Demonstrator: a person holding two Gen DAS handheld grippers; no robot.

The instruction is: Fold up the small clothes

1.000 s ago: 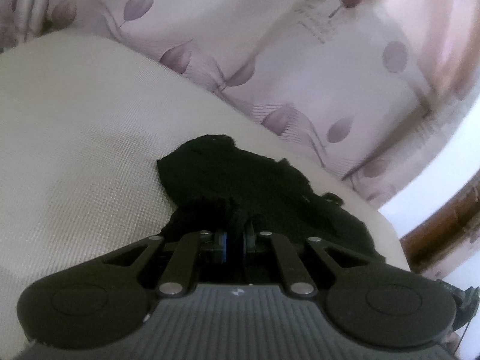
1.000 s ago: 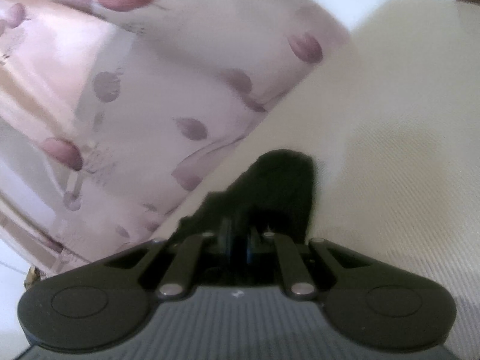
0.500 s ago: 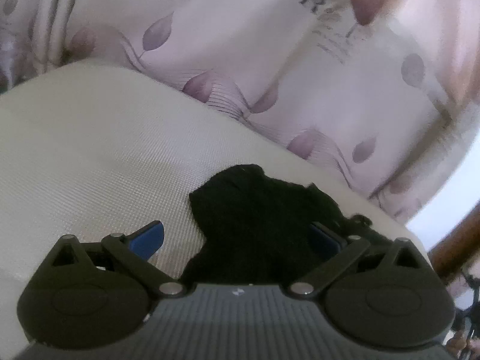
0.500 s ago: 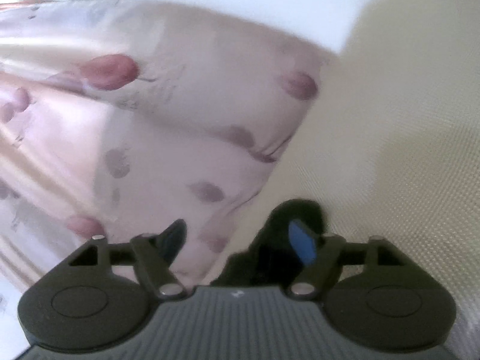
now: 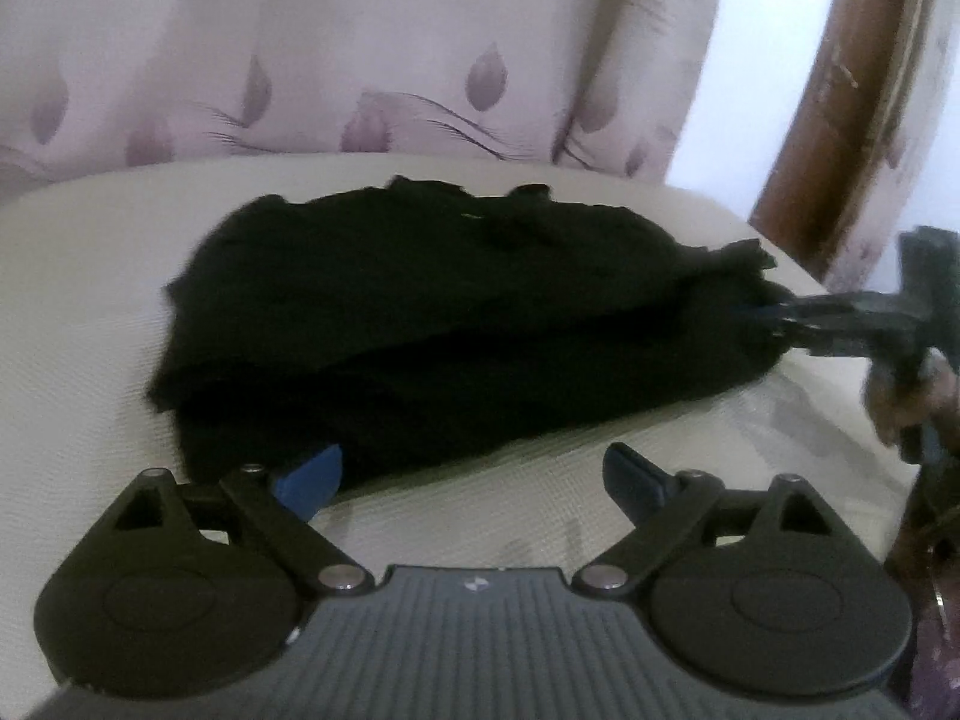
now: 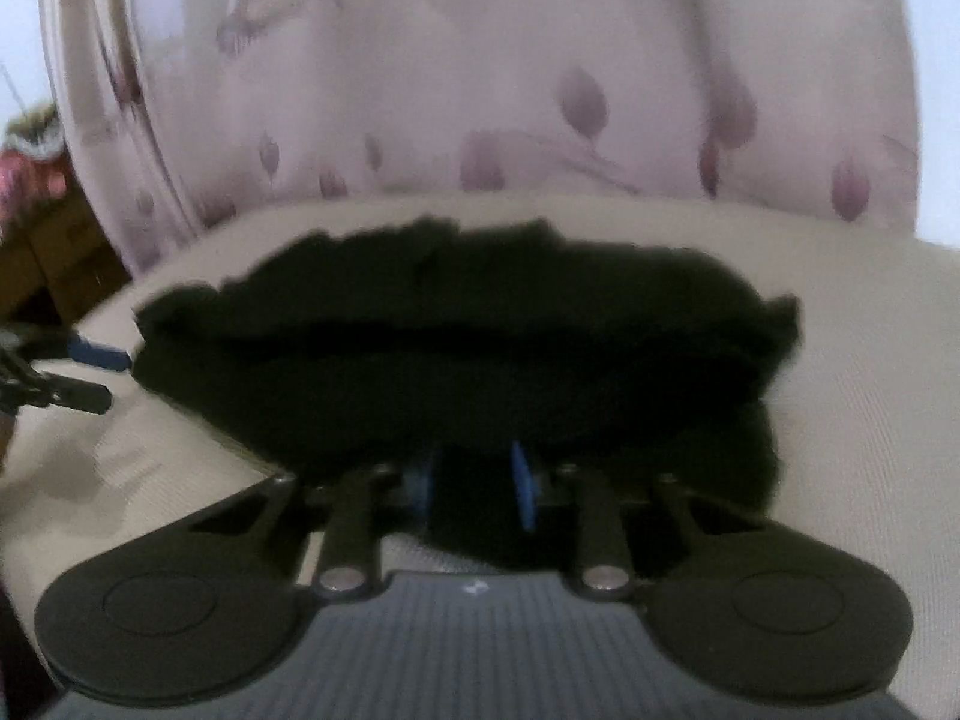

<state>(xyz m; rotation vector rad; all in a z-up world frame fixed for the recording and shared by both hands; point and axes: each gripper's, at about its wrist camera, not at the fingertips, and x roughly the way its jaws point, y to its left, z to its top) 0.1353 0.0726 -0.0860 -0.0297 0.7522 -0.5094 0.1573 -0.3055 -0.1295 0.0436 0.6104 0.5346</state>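
A black garment (image 5: pixel 420 324) lies bunched and folded over on a cream padded surface (image 5: pixel 90 312). My left gripper (image 5: pixel 474 468) stands wide, jaws closing slightly, at the garment's near edge. Its left pad (image 5: pixel 312 480) touches the cloth; the gap is mostly over bare surface. In the right wrist view the garment (image 6: pixel 480 330) spreads across the middle. My right gripper (image 6: pixel 471 474) is closing with a fold of the near edge between its pads. The right gripper (image 5: pixel 840 312) also shows at the garment's right end, the left gripper (image 6: pixel 78 372) at its left end.
A pale curtain with purple leaf prints (image 5: pixel 360 60) hangs right behind the surface. A brown wooden frame (image 5: pixel 840 90) stands at the back right. A person's hand (image 5: pixel 900 396) holds the right gripper. Bare cream surface (image 6: pixel 870 420) lies right of the garment.
Both grippers let go of the cloth, opened, rolled level and shifted sideways along the near edge. The right gripper's jaws have since narrowed around a fold. The garment now lies spread wide.
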